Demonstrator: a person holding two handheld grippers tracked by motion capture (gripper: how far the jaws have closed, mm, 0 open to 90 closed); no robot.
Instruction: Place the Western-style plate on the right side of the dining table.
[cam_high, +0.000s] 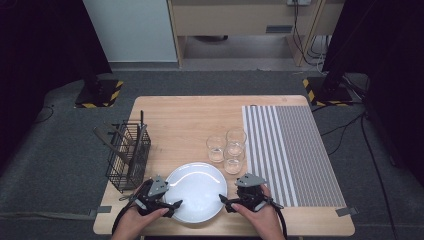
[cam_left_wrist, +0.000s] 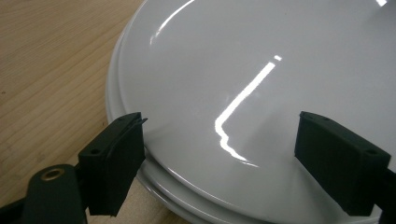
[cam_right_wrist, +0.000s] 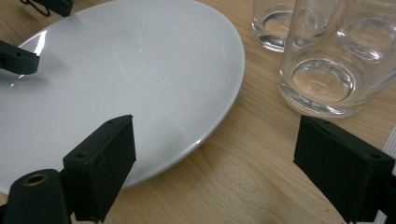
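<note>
Even overhead light brightens the bench (cam_high: 190, 120), while the room's sides fall into darkness. The white plate (cam_left_wrist: 261, 70) carries sharp streaks of glare. Shadows are soft. The high view is slightly blurred; the nearest tool parts look soft.

My left gripper (cam_high: 172, 204) and right gripper (cam_high: 226, 202) are black, each topped by a grey three-cornered plate, with black cables trailing back. Blocky black jaws show screw holes, plus a brass insert.
</note>
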